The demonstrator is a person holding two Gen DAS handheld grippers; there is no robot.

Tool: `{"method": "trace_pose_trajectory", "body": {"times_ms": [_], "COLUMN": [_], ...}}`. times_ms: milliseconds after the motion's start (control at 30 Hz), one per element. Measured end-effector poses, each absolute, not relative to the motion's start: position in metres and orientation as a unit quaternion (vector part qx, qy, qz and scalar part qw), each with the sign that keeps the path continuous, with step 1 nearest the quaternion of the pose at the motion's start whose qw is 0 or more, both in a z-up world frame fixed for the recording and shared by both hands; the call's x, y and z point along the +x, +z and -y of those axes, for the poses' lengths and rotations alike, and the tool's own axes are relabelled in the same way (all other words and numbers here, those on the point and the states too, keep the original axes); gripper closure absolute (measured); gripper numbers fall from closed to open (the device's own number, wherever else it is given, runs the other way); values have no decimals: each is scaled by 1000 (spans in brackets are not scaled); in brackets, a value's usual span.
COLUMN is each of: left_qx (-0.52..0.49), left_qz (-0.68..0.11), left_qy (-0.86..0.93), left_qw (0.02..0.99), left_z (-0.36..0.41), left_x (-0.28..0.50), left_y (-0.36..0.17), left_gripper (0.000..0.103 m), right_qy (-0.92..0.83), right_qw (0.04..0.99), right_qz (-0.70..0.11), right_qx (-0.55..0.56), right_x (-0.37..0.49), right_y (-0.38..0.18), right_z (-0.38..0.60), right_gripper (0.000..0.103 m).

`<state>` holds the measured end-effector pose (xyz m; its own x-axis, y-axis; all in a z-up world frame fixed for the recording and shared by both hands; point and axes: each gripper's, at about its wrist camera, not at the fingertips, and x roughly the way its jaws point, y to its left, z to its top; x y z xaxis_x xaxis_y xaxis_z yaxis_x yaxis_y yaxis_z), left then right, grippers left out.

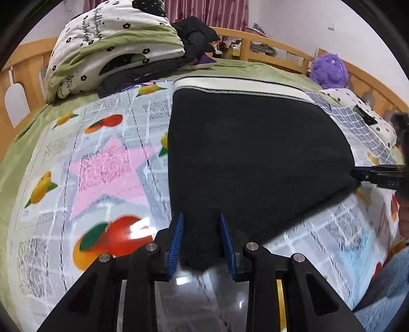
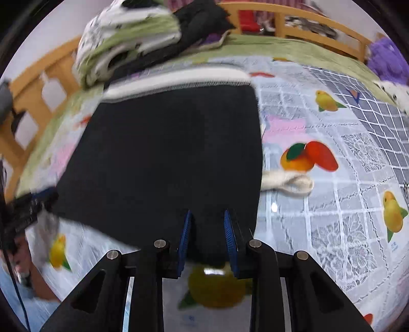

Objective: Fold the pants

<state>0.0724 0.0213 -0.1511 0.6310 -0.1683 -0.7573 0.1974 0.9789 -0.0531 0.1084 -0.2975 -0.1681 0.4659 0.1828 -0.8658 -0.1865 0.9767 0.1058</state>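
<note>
Wooden bed frame [image 1: 258, 42], green sheet [image 1: 255, 69], fruit-print cover [image 1: 107, 163], pink curtain [image 1: 204, 10], white wall [image 1: 294, 15]

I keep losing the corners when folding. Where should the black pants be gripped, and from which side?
Grip the near hem at its two corners, coming from the near edge. The pants lie flat with the white waistband far away, so only this edge is free. The left gripper and right gripper already pinch it there.
</note>
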Motion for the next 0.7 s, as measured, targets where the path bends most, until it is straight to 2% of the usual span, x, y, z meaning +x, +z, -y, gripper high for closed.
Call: {"method": "trace_pose_trajectory", "body": {"times_ms": [100, 200, 467, 667, 700], "left_qx": [-19, -52, -67, -65, -72], "left_qz": [-427, -440, -454, -466, -466], "left_qy": [-101, -98, -71, -60, -65], "left_qw": [898, 891, 885, 880, 879], "left_z": [-30, -36, -30, -27, -29], "left_x": [72, 74, 78, 78, 76], "left_y": [-150, -150, -148, -145, -142], "left_gripper": [73, 72, 68, 66, 62], "right_qy": [110, 115, 110, 93, 89], "right_qw": [861, 857, 867, 883, 885], "right_qz": [-496, -502, -479, -457, -454], "right_qx": [-14, 33, 84, 51, 46], "right_x": [103, 106, 92, 83, 81], "right_y": [-170, -166, -136, -106, -105], "right_z": [298, 308, 313, 303, 302], "right_gripper": [76, 76, 76, 76, 76]}}
